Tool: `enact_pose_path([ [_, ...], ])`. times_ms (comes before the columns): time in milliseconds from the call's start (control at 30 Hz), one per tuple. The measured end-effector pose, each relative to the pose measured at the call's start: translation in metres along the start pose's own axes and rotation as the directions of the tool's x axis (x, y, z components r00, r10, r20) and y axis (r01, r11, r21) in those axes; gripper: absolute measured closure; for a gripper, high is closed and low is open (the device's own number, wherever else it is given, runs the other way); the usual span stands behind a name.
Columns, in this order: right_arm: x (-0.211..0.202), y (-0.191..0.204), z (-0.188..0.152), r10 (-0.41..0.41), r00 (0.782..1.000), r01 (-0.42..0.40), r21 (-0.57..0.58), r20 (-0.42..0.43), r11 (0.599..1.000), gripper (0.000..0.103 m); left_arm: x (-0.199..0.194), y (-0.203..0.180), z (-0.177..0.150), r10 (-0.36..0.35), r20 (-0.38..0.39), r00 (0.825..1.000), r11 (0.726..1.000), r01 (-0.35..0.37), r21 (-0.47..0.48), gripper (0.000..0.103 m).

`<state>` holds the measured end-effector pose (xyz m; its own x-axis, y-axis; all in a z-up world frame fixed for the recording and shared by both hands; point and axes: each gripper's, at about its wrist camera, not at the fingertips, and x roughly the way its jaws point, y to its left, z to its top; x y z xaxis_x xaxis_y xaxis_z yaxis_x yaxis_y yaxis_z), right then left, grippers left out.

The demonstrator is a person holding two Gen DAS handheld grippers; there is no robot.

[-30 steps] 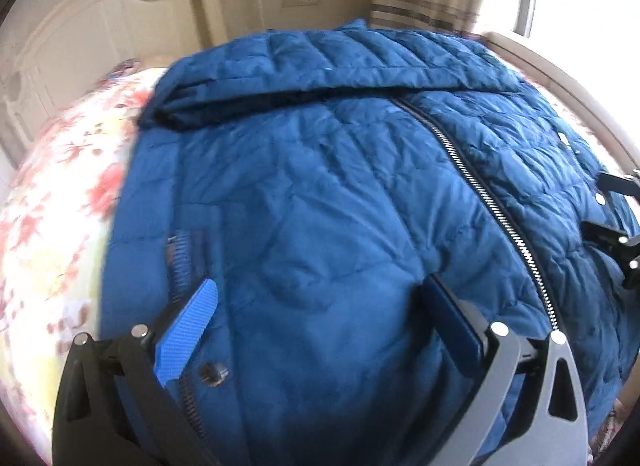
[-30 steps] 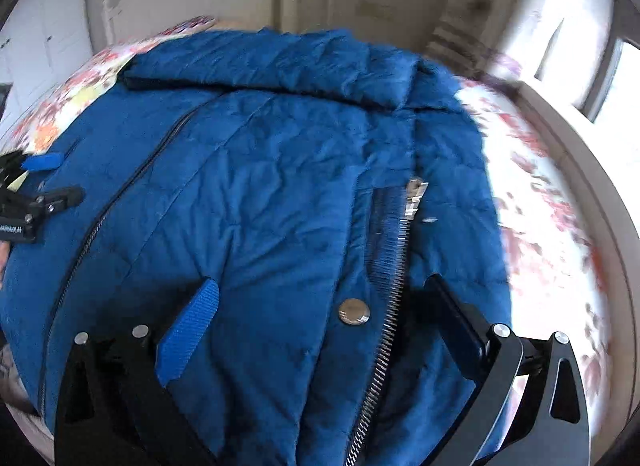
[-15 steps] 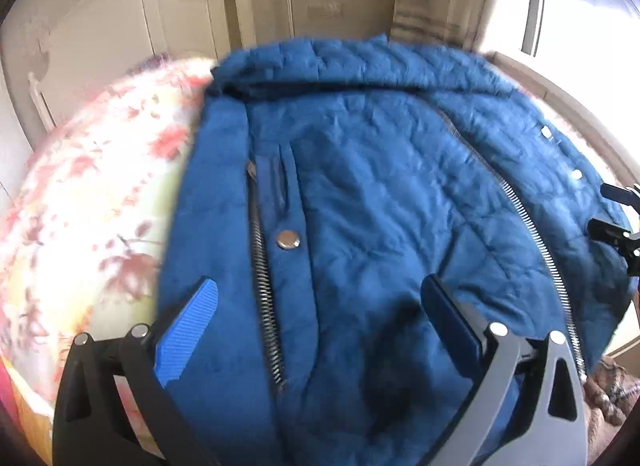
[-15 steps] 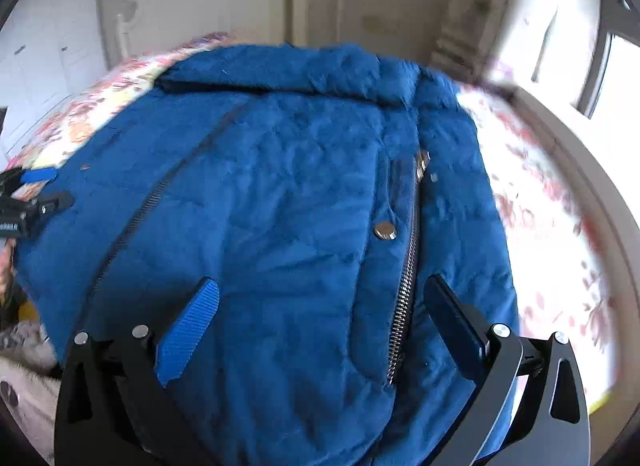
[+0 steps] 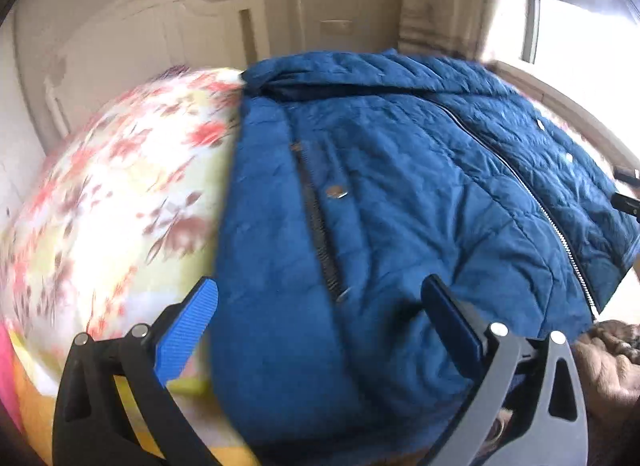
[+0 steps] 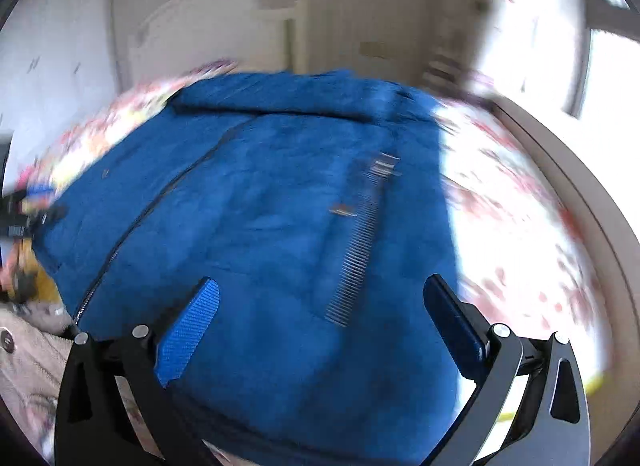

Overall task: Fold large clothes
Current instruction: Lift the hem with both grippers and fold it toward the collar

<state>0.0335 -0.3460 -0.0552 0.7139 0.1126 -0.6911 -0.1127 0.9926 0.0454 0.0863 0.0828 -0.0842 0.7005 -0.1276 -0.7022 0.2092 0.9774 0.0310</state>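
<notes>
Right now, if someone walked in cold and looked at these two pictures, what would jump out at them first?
A big blue quilted jacket fills the middle, spread front-up across a bed with a red-flowered bedspread. Its metal zippers stand out: a long one down the front, a shorter pocket zipper with a snap beside it. The open left gripper and right gripper hang over the near hem.

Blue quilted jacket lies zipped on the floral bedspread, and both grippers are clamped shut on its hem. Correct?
Not quite. Both wrist views show the left gripper and right gripper open, holding nothing. The blue quilted jacket does lie zipped on the floral bedspread.
</notes>
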Motion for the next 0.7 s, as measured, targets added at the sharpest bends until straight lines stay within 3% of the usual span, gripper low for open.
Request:
enact_pose_path([
  [67,-0.008,-0.034,-0.016,-0.021,0.999,0.024,0.126,-0.024,0.992,0.005,-0.003,0.019,-0.010,-0.022,-0.008,1.000,0.996,0.021,-0.086,0.002],
  [133,-0.014,-0.055,-0.030,-0.007,1.000,0.013,0.200,-0.031,0.980,0.012,0.000,0.033,-0.020,-0.063,-0.023,0.998,0.987,0.059,-0.150,0.002],
  [233,-0.021,-0.067,-0.047,0.017,1.000,-0.012,0.257,-0.018,0.966,0.026,-0.005,0.035,-0.026,-0.067,-0.005,0.998,0.987,0.065,-0.148,0.002],
  [367,-0.029,-0.056,-0.056,0.112,0.994,-0.111,0.225,0.011,0.968,0.038,-0.013,0.025,-0.033,-0.125,0.008,0.992,0.985,0.125,-0.120,0.004],
  [500,-0.033,-0.045,-0.060,0.113,0.994,-0.112,0.172,0.002,0.979,0.039,-0.021,0.021,-0.044,-0.157,-0.001,0.988,0.982,0.156,-0.106,0.015],
  [600,-0.038,-0.049,-0.063,0.136,0.991,-0.134,0.177,0.000,0.975,0.045,-0.022,0.036,-0.053,-0.248,-0.014,0.969,0.952,0.241,-0.191,0.023],
  [700,-0.040,-0.053,-0.069,0.171,0.985,-0.169,0.175,0.006,0.970,0.046,-0.016,0.046,-0.059,-0.315,-0.019,0.949,0.919,0.300,-0.255,0.023],
])
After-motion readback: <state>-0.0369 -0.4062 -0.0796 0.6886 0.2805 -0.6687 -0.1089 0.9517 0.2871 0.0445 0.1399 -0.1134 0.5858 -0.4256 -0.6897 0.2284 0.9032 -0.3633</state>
